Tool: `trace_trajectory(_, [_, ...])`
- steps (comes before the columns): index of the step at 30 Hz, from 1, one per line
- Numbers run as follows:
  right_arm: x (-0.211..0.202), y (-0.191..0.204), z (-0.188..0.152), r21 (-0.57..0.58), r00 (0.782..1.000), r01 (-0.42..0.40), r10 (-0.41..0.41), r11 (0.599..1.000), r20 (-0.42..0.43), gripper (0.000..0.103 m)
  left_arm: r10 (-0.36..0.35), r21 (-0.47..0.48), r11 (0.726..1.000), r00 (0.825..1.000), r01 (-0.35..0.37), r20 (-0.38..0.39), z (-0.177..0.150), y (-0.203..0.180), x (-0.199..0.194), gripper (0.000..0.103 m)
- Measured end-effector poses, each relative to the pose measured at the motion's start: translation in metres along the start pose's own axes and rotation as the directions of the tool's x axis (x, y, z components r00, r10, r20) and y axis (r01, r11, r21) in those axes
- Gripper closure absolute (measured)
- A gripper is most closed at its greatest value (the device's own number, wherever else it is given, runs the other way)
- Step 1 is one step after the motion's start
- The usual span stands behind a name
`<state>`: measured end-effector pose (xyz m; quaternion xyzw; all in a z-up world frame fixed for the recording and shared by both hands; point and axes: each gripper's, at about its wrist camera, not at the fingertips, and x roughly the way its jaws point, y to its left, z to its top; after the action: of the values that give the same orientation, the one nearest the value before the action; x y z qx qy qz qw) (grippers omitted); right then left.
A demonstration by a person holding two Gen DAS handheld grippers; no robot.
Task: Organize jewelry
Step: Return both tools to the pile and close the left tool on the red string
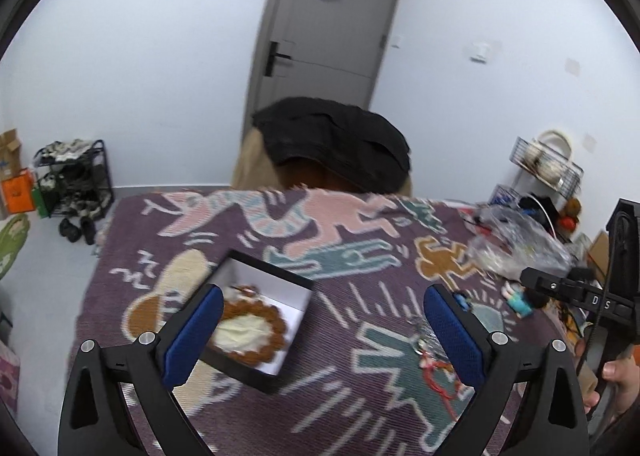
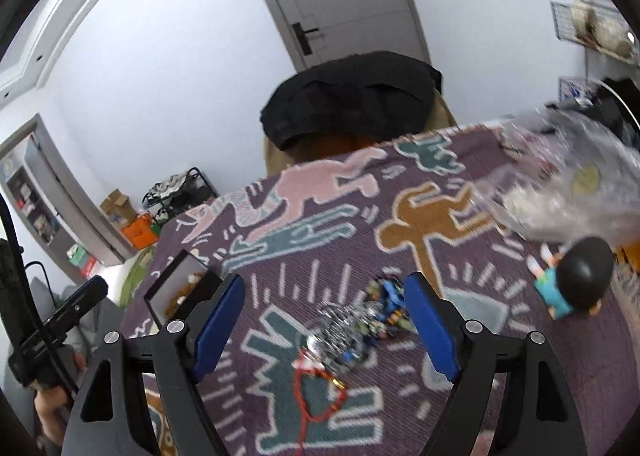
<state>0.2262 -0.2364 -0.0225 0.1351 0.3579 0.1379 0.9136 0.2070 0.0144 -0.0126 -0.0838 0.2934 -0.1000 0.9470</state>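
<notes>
In the left wrist view, the left claw [image 1: 324,330] stands wide apart with nothing between its pads. Just beyond its left finger sits an open black box [image 1: 256,316] with a white lining, resting on the patterned cloth [image 1: 360,264] that covers the surface. A brown beaded bracelet [image 1: 256,330] lies coiled inside on a pale pad. To the right, near the right finger, a small heap of jewelry [image 1: 430,352] lies loose on the cloth.

In the right wrist view, the right claw [image 2: 324,322] is also apart and empty, hovering over that heap: a silvery chain [image 2: 340,326], blue and dark beads [image 2: 386,298] and a red cord [image 2: 316,396] with a gold end. These look light, limp and tangled, so they would likely slip or drag neighbours along. Pinching a bunched part of one strand, low against the cloth, seems safest. The box [image 2: 180,288] shows at far left.
</notes>
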Motion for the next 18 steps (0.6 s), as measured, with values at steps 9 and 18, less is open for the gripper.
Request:
trace_trajectory(9, [-0.013,-0.032,-0.027,0.083,0.998,-0.04,0.044,0.996,-0.043,0.0,-0.057,0.06,0.996,0.992,0.064,-0.115,-0.026,-0.049,0.026,0.003])
trace_trajectory(18, [-0.019,-0.05,-0.054,0.112,0.997,-0.058,0.064,0.992,-0.052,0.0,-0.122,0.057,0.989,0.96,0.14,-0.251,-0.054,-0.08,0.053,0.022])
